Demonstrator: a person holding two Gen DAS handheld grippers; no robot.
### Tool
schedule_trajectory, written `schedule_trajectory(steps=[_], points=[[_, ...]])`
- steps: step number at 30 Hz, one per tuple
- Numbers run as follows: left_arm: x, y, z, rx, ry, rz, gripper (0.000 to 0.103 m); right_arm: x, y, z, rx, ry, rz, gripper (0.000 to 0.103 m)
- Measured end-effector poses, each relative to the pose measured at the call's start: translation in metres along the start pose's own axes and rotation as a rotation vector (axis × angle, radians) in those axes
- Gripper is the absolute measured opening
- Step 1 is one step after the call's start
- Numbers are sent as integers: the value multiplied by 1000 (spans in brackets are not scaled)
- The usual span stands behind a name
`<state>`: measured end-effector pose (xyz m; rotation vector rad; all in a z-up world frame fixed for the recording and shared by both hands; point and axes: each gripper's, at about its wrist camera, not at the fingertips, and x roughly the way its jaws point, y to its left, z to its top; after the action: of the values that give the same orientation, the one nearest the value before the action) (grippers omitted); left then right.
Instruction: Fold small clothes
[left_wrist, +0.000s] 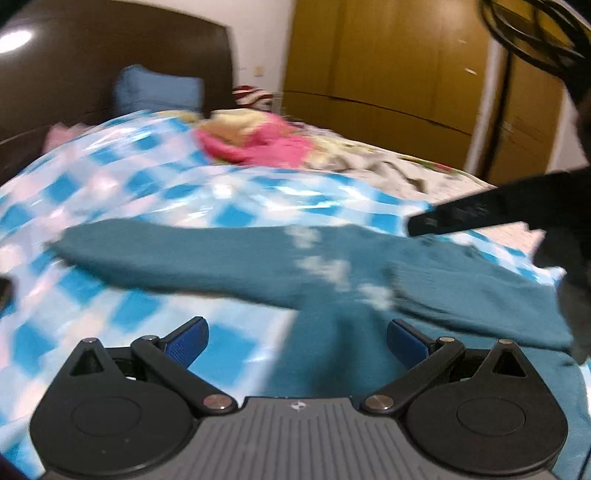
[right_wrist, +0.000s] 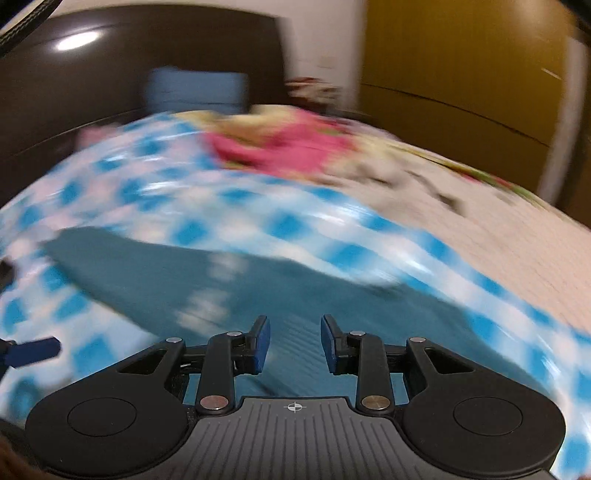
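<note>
Left gripper (left_wrist: 297, 341) blue-padded jaws spread wide, nothing held. Right gripper (right_wrist: 294, 343) jaws parted, empty. Teal knitted small sweater with white pattern (left_wrist: 229, 258) spread flat on blue-and-white checked blanket (left_wrist: 122, 184). Fold judged not yet begun; sleeve or hem to be grasped next.

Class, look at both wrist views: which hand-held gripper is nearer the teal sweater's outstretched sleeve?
Left, probably. The left hand-held gripper hangs open beside the sleeve; the right hand-held gripper is open over the sweater's body.
</note>
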<state>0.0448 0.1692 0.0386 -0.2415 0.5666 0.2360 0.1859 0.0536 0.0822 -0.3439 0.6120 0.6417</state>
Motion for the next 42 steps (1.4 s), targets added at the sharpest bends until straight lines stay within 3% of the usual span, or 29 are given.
schedule_trajectory(steps=[7,10,14,17,20,21,22,27,33,38,42], points=[[-24,87,0,-105,-37,135,103,76,144,43,-265,22,229,35],[-23,112,-3,-140,-36,165,103,107,194,49,-337,30,283,41],[-17,131,-10,-158,-17,184,103,140,242,52,-400,19,295,41],[-15,135,-14,-149,-4,198,103,164,274,51,-467,9,250,41],[-18,135,-15,-139,1,212,103,182,290,50,-481,27,189,33],[-19,134,-16,-135,0,212,103,182,287,52,-455,27,186,19],[-20,132,-16,-130,0,211,103,179,283,56,-415,27,196,11],[-21,107,-6,-78,-18,159,103,138,219,84,-189,-26,213,6],[-23,49,17,38,-100,22,103,53,66,96,162,-128,112,6],[-17,-12,25,134,-126,-114,103,-20,-59,55,418,-198,-22,6],[-2,-62,15,227,-85,-179,103,-41,-136,-11,589,-169,-155,6]])
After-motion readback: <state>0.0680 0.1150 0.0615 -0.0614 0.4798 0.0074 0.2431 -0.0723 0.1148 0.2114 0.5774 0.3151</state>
